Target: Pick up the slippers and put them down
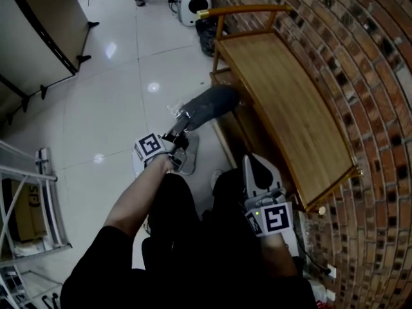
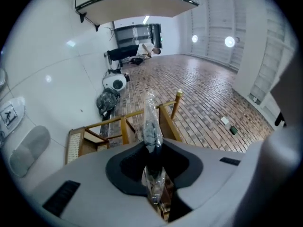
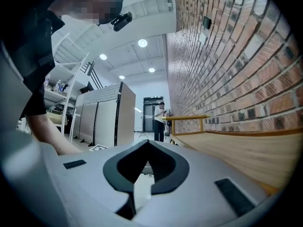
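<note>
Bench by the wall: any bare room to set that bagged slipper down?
Yes. The bench top is bare from armrest rail to near corner. The tiled floor left of it is open; it's crowded by the person's knees.

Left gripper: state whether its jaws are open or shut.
Shut on the slipper: jaws of the left gripper pinch the slipper's clear plastic wrap, holding it off the floor.

Long light-wood bench with yellow rails (image 1: pixel 290 108) against red brick wall (image 1: pixel 367 56). Glossy white tiled floor (image 1: pixel 129 108). Beyond the bench, round white appliance (image 1: pixel 193 5) beside crumpled black bag (image 1: pixel 207 36). Far left, grey partition panel (image 1: pixel 32 31).
</note>
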The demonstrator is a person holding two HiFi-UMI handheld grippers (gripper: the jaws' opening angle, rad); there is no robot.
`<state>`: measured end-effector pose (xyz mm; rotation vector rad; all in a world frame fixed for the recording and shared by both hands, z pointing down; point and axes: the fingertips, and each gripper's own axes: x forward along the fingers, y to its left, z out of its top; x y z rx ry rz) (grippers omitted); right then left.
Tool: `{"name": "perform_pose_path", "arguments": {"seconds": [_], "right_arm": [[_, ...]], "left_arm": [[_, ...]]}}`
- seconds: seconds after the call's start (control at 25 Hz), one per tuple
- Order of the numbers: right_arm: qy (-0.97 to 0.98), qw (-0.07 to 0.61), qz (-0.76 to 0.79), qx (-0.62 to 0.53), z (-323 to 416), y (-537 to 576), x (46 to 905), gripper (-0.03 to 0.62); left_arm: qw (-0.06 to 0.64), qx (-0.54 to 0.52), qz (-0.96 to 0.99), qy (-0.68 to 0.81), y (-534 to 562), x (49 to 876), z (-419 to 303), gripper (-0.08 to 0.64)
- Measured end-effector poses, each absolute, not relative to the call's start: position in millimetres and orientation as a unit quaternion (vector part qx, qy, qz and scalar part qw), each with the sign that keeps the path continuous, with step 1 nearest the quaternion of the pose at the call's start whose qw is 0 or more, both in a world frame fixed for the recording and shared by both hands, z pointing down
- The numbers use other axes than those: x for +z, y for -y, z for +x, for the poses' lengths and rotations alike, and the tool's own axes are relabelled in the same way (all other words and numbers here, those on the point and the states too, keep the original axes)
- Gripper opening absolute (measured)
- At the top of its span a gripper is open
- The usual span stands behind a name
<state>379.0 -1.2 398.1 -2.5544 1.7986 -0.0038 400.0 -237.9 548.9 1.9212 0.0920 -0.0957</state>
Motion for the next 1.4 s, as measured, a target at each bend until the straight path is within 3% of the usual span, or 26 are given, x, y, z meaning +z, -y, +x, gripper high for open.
{"name": "perform_pose_path", "arguments": {"seconds": [0.64,1.4], "right_arm": [[-0.676,0.055,-0.734,0.038,275.0,84.2,355.5,0.008],[-0.802,0.025,-0.595,0.046,127.9,191.8,346.3,0.008]], "left_arm": [[0.526,-0.205,0.816,0.124,352.2,488.3,155.5,0.071],[0.455,-0.342,0.777,0.269,378.8,463.6,-84.4,0.072]]}}
